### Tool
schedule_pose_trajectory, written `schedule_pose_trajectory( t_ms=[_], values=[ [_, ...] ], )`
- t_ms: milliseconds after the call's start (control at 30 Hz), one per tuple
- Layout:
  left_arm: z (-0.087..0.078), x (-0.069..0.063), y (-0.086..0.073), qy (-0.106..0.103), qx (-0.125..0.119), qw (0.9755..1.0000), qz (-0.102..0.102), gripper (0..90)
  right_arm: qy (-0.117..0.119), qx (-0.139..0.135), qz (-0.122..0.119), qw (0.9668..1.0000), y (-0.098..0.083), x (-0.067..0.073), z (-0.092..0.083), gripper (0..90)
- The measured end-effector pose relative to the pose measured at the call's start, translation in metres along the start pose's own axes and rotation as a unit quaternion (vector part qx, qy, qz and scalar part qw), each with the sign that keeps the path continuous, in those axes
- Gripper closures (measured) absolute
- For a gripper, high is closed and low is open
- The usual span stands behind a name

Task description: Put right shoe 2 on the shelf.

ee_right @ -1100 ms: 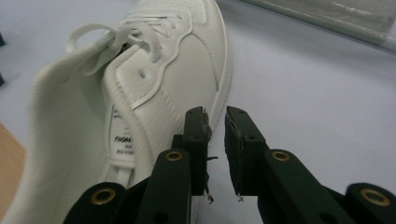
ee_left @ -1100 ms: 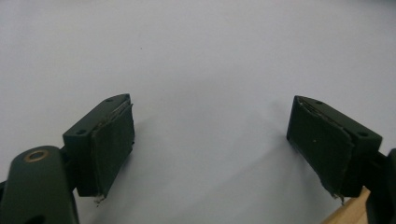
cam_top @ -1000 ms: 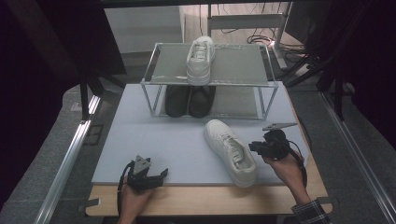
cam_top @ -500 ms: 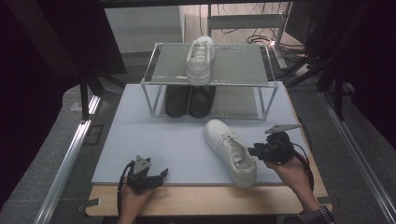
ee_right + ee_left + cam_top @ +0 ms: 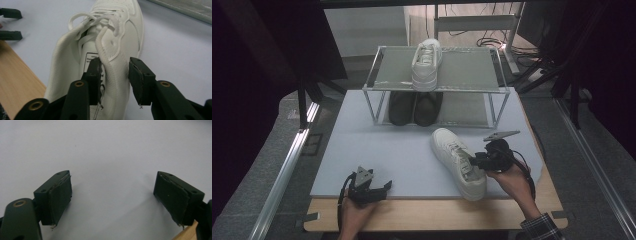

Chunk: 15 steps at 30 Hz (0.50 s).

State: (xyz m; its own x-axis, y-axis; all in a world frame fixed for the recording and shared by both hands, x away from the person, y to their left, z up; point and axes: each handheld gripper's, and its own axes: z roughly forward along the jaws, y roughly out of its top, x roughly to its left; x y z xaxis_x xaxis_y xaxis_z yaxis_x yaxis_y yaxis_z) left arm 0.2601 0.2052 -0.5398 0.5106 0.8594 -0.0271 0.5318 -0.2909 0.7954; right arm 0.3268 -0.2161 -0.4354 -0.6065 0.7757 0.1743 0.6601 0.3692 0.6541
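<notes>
The left gripper [image 5: 384, 187] rests near the front edge of the pale, matte mat [image 5: 362, 150], its flat rubber-faced jaws spread wide over bare surface. To the right, the white sneaker [image 5: 458, 162] lies on the mat in front of the wire-framed shoe rack [image 5: 379, 80]. The right gripper [image 5: 113, 75] straddles its padded, stitched collar wall, one jaw inside the opening; the jaws have just been opening, and a gap shows beside the outer pad. The heel is cut off in the right gripper view.
</notes>
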Motion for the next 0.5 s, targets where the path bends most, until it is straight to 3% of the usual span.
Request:
schedule_pose_trajectory(
  t_ms=[133,300,500],
  values=[
    [0.0,0.0,0.0,0.0,0.0,1.0,0.0,15.3,0.004,0.007,0.002,1.0,0.0024,-0.002,0.0004,67.3],
    [0.0,0.0,0.0,0.0,0.0,1.0,0.0,15.3,-0.001,0.014,-0.002,0.9999,0.0039,-0.001,-0.0003,78.4],
    [-0.0001,0.0001,0.0,0.0,0.0,1.0,0.0,15.3,0.026,0.004,0.035,0.999,0.0013,-0.009,-0.0009,82.8]
  ],
)
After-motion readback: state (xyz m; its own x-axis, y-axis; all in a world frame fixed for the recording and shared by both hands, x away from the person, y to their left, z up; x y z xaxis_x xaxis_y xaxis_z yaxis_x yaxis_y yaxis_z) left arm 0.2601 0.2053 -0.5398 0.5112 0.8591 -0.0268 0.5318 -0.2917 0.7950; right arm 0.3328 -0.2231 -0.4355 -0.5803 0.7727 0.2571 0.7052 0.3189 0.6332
